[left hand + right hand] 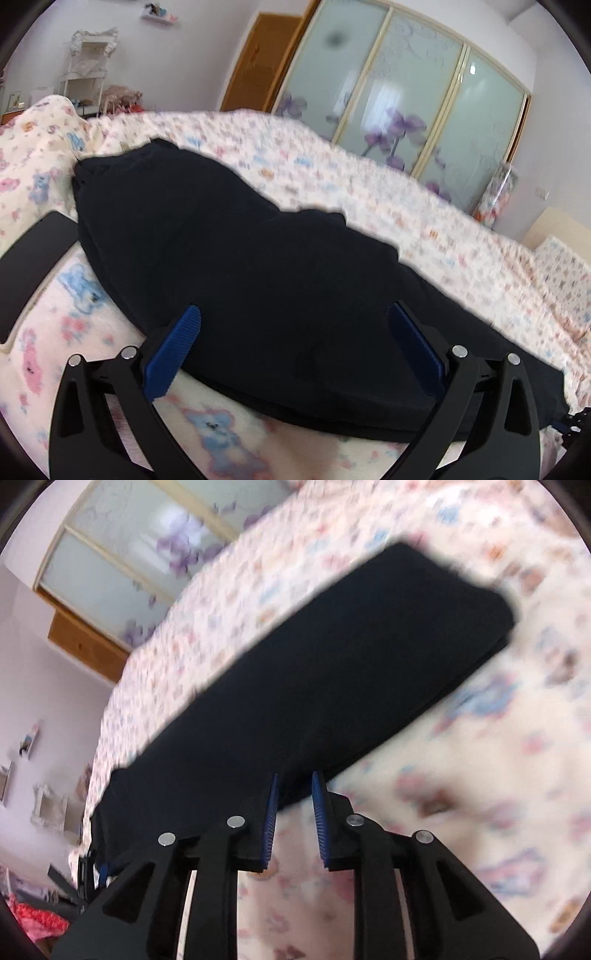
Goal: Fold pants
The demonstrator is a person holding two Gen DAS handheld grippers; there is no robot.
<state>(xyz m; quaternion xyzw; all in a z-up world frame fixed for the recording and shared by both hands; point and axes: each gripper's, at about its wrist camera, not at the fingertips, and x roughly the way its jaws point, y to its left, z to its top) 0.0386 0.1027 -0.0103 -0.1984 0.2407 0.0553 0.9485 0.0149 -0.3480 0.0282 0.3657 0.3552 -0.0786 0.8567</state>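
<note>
One pair of black pants (240, 258), folded, flat on a bear-print blanket (85, 332). Two grippers: left (295, 325) spread wide over the near edge, clear of the cloth; right (295, 786) narrowly parted at the edge, pinching nothing. Beyond: three glass wardrobe doors (406, 110). Only in left view: white shelf (88, 62), wooden door (258, 62).

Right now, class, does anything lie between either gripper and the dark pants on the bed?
Nothing visible does. The left gripper stands open right over the pants, and the right gripper sits at their near edge, jaws narrow. Only the patterned bedspread surrounds them.
</note>
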